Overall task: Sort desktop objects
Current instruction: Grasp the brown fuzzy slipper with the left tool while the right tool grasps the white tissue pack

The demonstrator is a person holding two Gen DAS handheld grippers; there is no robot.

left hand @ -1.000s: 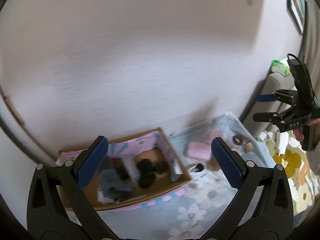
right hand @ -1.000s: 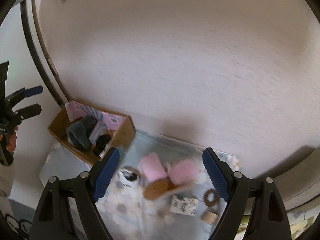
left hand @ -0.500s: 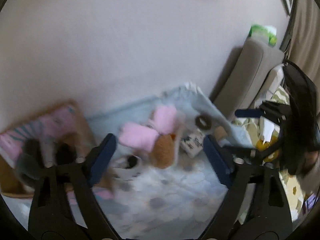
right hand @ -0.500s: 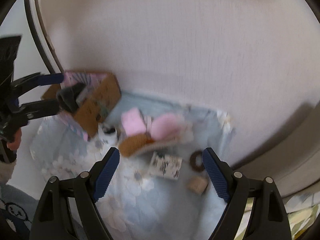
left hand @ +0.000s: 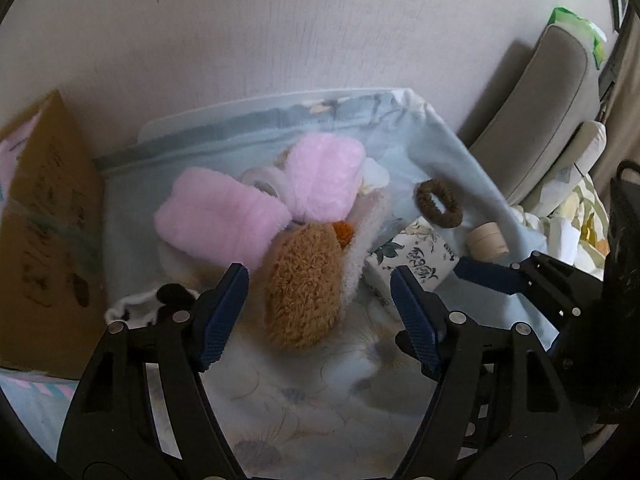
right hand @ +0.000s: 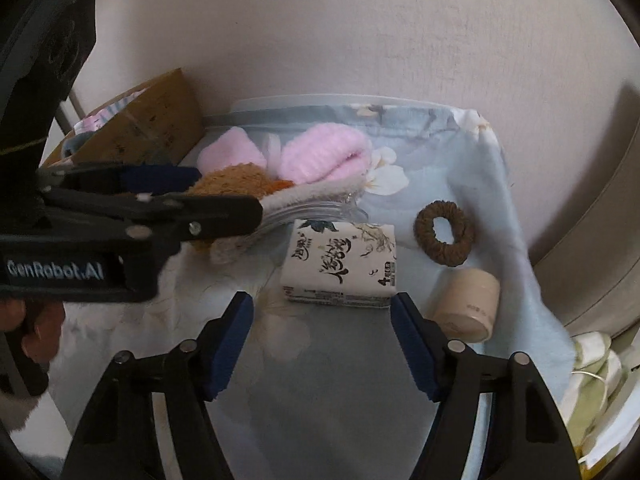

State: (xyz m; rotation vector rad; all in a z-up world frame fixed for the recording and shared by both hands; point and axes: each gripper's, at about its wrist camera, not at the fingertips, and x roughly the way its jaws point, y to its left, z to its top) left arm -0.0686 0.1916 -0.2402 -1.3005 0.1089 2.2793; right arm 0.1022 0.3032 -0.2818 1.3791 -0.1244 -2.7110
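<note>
My left gripper is spread wide, nothing between the pads, hovering over the brown fuzzy plush item at frame centre. Two pink fluffy socks lie above it toward upper centre, touching each other and the brown piece. A black-and-white fabric item sits at lower left, just behind my left finger; can't tell what it is. The cardboard box fills the left edge of the frame.

My right gripper is also wide open and empty, with the tissue pack straddled just beyond the tips, centre of frame. A brown hair scrunchie lies right of the pack, apart from it. A small beige tape roll lies on its side below the scrunchie, just beside my right finger. Everything rests on a pale blue floral cloth.

In the right wrist view the left gripper crosses in from the left edge, over the brown plush. In the left wrist view the right gripper shows at the right edge, near the pack.

A grey cushion leans at upper right.
</note>
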